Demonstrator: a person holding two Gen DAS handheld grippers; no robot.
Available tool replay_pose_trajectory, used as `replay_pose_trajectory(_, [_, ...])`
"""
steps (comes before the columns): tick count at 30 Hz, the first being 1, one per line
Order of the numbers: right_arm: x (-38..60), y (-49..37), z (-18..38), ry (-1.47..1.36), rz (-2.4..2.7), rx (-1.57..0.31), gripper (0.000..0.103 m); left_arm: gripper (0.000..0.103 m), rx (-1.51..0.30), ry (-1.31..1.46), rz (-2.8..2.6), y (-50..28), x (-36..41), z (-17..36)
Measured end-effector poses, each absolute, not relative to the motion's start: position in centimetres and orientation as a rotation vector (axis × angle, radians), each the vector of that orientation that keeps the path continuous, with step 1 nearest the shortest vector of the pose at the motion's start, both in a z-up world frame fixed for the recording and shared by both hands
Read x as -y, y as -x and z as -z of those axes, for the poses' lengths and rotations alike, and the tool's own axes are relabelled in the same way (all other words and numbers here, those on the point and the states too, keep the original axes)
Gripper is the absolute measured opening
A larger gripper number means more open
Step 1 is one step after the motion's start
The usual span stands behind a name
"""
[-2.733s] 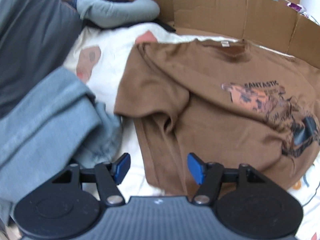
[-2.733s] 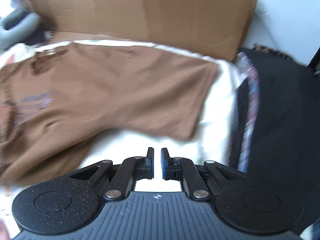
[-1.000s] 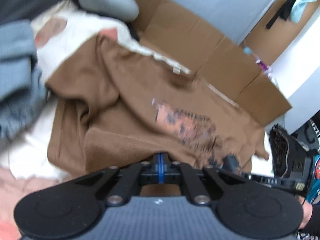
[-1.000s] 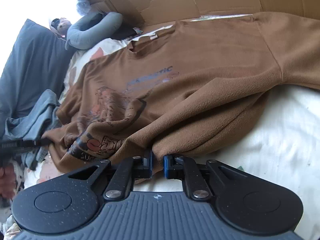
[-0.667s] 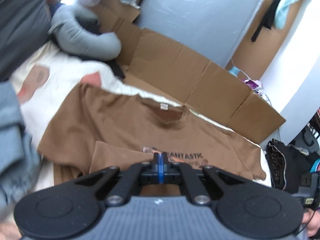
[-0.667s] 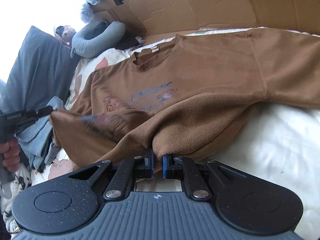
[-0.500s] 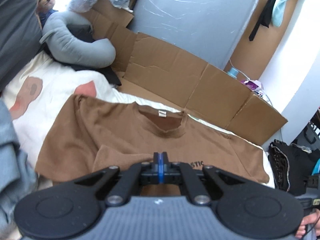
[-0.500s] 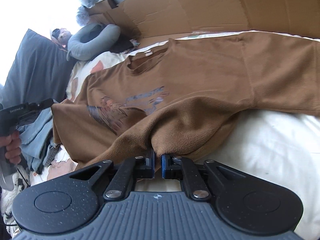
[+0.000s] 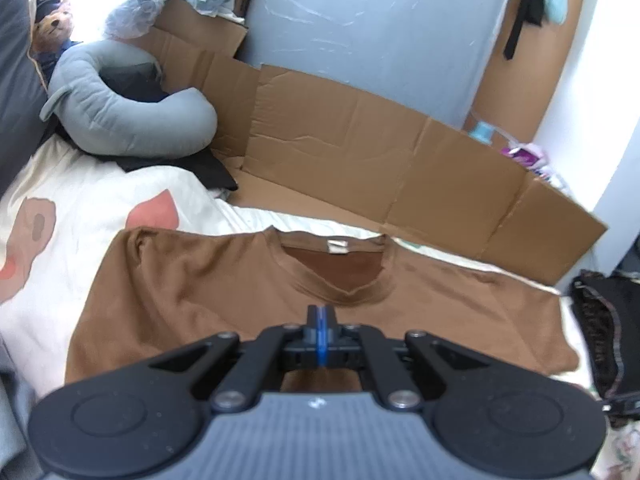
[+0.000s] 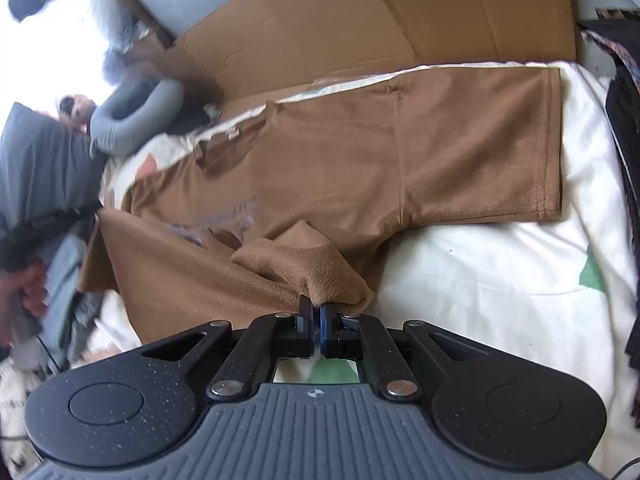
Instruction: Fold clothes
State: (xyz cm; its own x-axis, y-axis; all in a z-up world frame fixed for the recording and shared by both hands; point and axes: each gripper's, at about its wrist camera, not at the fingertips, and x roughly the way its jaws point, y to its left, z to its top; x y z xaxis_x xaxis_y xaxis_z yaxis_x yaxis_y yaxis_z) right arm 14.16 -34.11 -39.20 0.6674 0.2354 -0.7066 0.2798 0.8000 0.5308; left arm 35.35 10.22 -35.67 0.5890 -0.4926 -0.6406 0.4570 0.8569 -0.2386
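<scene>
Where half a second ago the printed chest showed ahead of the left gripper (image 9: 319, 334), the folded-over hem now covers more of it, and only the collar and shoulders of the brown T-shirt (image 9: 224, 280) lie open beyond the fingers. Both grippers keep their hold: the left one's jaws are pressed together with brown cloth just under them, and the right gripper (image 10: 316, 330) pinches a bunched corner of the hem. Under the shirt lies a cream bedsheet (image 10: 492, 264) with pink and green patches. Behind the shirt stands a cardboard wall (image 9: 360, 152), with a pale blue-grey panel (image 9: 372, 36) behind that. Off the shirt's left sleeve curls a grey pillow (image 9: 120, 100), a teddy bear (image 9: 50, 28) beside it. Its collar points toward the cardboard; sleeve to sleeve, the shirt's long axis runs along that wall.
</scene>
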Motion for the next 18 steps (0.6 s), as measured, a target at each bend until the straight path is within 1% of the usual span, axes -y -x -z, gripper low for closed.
replay_pose_trajectory(1, [34.2, -14.3, 39.4, -0.683, 0.026, -0.855, 0.004, 0.001, -0.781, 0.039, 0.542, -35.8, -9.8, 36.1])
replay_pose_trajectory(3, [34.2, -14.5, 39.4, -0.68, 0.04, -0.857, 0.006, 0.001, -0.815, 0.014, 0.521, -36.4, -9.2, 36.7])
replay_pose_trajectory(4, [34.1, -14.4, 39.4, -0.676, 0.04, -0.859, 0.01, 0.007, -0.822, 0.008, 0.517, -36.4, -9.1, 36.7])
replay_pose_trajectory(5, [34.1, -14.3, 39.4, -0.675, 0.037, -0.861, 0.019, 0.015, -0.826, 0.006, 0.517, -36.3, -9.1, 36.6])
replay_pose_trajectory(6, [34.0, -14.3, 39.4, -0.674, 0.035, -0.863, 0.026, 0.02, -0.827, 0.009, 0.524, -36.0, -9.1, 36.5])
replay_pose_trajectory(7, [34.0, -14.1, 39.3, -0.676, 0.032, -0.863, 0.038, 0.029, -0.827, 0.012, 0.534, -35.6, -9.2, 36.3])
replay_pose_trajectory(8, [34.0, -13.9, 39.3, -0.68, 0.029, -0.861, 0.043, 0.038, -0.829, 0.006, 0.541, -35.1, -9.2, 36.1])
replay_pose_trajectory(10, [33.9, -13.5, 39.4, -0.684, 0.03, -0.872, 0.043, 0.045, -0.837, -0.011, 0.543, -34.0, -9.5, 35.8])
replay_pose_trajectory(12, [33.7, -13.0, 39.5, -0.68, 0.044, -0.878, 0.044, 0.047, -0.847, -0.018, 0.546, -32.7, -9.8, 35.4])
replay_pose_trajectory(14, [33.5, -12.5, 39.5, -0.68, 0.055, -0.88, 0.044, 0.053, -0.862, -0.024, 0.546, -31.4, -10.3, 35.2])
replay_pose_trajectory(18, [33.1, -11.7, 39.8, -0.701, 0.048, -0.893, 0.044, 0.06, -0.913, -0.021, 0.555, -28.6, -11.3, 35.4])
